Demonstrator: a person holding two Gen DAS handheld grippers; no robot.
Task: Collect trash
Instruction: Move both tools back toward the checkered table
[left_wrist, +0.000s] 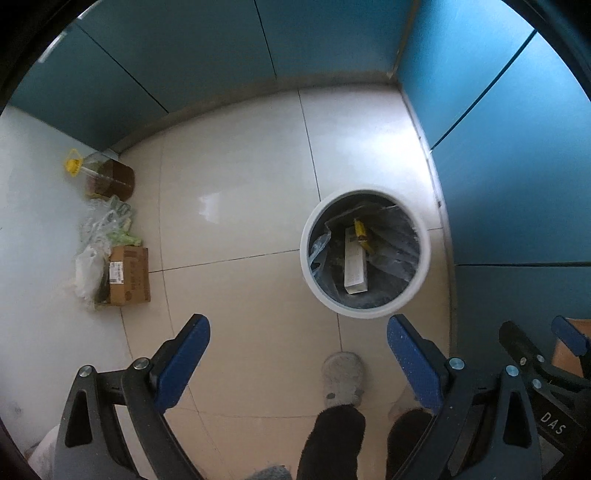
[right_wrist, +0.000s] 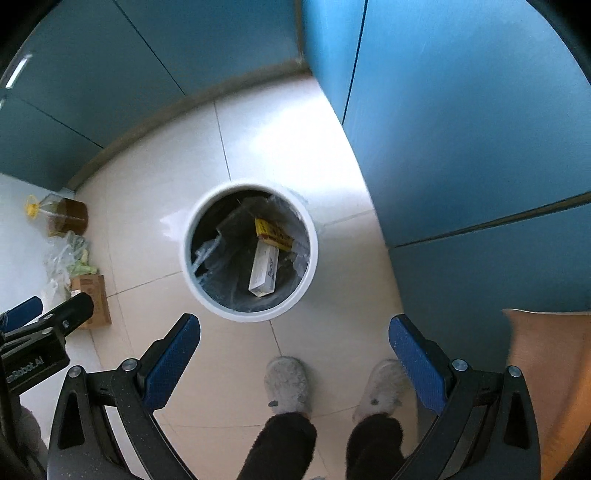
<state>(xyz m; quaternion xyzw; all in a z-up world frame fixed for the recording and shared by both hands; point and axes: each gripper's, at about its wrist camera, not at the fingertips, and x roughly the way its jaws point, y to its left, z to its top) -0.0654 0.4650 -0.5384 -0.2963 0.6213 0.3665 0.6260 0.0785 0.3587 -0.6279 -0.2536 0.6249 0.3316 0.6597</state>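
A round white trash bin (left_wrist: 424, 254) with a dark liner stands on the tiled floor; it also shows in the right wrist view (right_wrist: 314, 254). Inside lie a white carton (left_wrist: 355, 260) (right_wrist: 263, 271) and a yellow packet (left_wrist: 361, 232) (right_wrist: 272, 232). My left gripper (left_wrist: 298, 338) is open and empty, above the floor just short of the bin. My right gripper (right_wrist: 294, 334) is open and empty, also short of the bin. The right gripper shows at the left view's right edge (left_wrist: 535, 343).
Against the left wall sit a brown cardboard box (left_wrist: 129, 275), crumpled plastic bags (left_wrist: 105, 225) and a bottle of brown liquid with a yellow cap (left_wrist: 107, 177). Teal cabinets (left_wrist: 517, 166) line the back and right. The person's slippered feet (right_wrist: 288, 384) stand below. A cardboard piece (right_wrist: 550, 369) is at right.
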